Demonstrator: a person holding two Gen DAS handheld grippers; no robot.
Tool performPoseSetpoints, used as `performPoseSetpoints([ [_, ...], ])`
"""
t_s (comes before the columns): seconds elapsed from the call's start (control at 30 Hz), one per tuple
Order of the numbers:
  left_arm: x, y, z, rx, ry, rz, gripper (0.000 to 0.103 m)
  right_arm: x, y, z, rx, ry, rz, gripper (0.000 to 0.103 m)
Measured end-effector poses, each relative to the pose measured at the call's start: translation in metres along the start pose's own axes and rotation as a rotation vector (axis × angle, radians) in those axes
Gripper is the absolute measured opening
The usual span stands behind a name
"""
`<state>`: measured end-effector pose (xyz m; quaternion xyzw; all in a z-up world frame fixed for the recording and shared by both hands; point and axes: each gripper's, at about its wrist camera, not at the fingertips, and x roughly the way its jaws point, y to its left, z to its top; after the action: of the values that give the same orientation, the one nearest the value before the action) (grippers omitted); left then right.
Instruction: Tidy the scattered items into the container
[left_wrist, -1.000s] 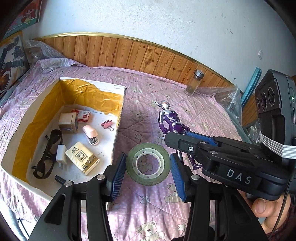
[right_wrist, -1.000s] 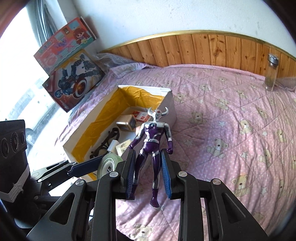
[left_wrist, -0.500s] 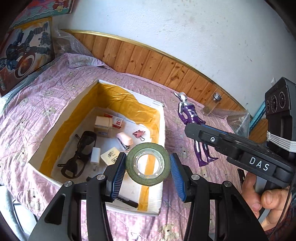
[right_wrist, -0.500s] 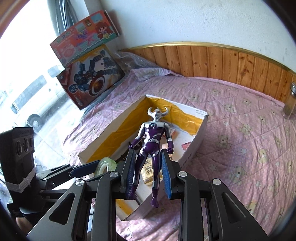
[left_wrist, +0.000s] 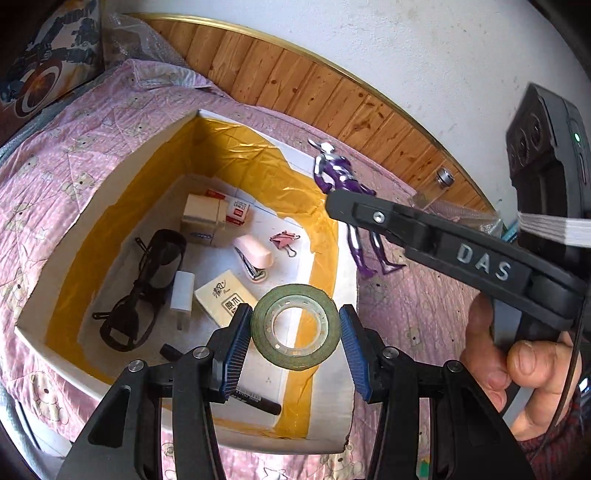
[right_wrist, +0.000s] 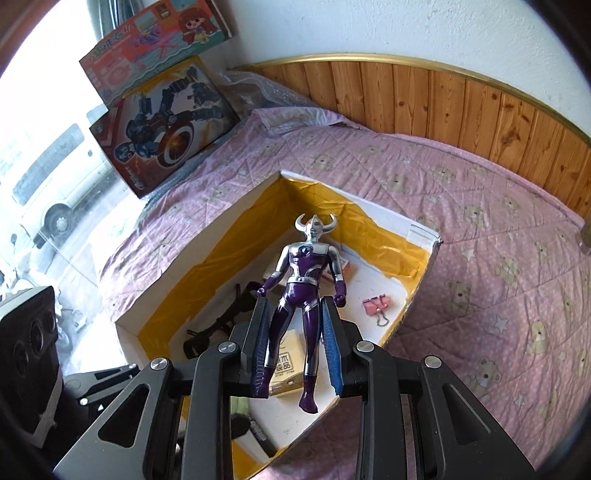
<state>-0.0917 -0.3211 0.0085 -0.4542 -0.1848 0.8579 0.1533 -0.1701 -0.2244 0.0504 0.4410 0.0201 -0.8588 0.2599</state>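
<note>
The left tool (left_wrist: 294, 328) is clamped on a green roll of adhesive tape (left_wrist: 295, 326), pads on opposite sides of its rim, held above the near end of the open white cardboard box with yellow-taped inner walls (left_wrist: 122, 173). The roll looks light and stiff, so a grip across the rim seems secure. The right tool (right_wrist: 294, 347) is clamped on the legs of a purple and silver plastic action figure (right_wrist: 304, 280), which hangs over the same box. The figure looks light and rigid but glossy, and may swivel at the thighs.

Inside the box lie black glasses (left_wrist: 147, 273), a white charger plug (left_wrist: 181, 295), a cream packet with printed characters (left_wrist: 225, 299), a pink stapler (left_wrist: 254, 254), a pink binder clip (left_wrist: 284, 240) and a black marker (left_wrist: 255, 400). The floor near the binder clip looks freest for dropping. The two tools are close together over the box and could bump.
</note>
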Motion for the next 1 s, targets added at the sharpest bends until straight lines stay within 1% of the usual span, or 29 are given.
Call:
performPoseSetpoints([
  [0.13,0.015,0.000,-0.001,-0.010,0.046,0.009,0.050,0.023,-0.008,0.012,-0.008,0.029,-0.024,0.030],
  [0.17,0.019,0.002,-0.002,-0.018,0.060,0.005,0.052,0.030,-0.012,0.014,-0.008,0.036,-0.035,0.030],
  [0.2,0.023,0.004,-0.003,-0.025,0.074,0.000,0.057,0.037,-0.016,0.017,-0.004,0.044,-0.049,0.034],
  [0.27,0.027,0.008,-0.005,-0.033,0.087,0.002,0.060,0.047,-0.024,0.019,0.015,0.058,-0.062,0.036],
  [0.33,0.028,0.012,-0.006,-0.044,0.092,-0.001,0.061,0.052,-0.030,0.019,0.032,0.067,-0.054,0.036],
  [0.7,0.026,0.019,-0.004,-0.045,0.091,0.003,0.061,0.049,-0.031,0.013,0.030,0.088,-0.039,0.039],
  [0.83,0.025,0.019,-0.005,-0.047,0.090,0.003,0.061,0.045,-0.024,0.013,0.011,0.095,-0.035,0.040],
  [1.0,0.019,0.018,-0.006,-0.054,0.083,0.018,0.061,0.037,-0.008,0.007,-0.044,0.104,-0.037,0.043],
])
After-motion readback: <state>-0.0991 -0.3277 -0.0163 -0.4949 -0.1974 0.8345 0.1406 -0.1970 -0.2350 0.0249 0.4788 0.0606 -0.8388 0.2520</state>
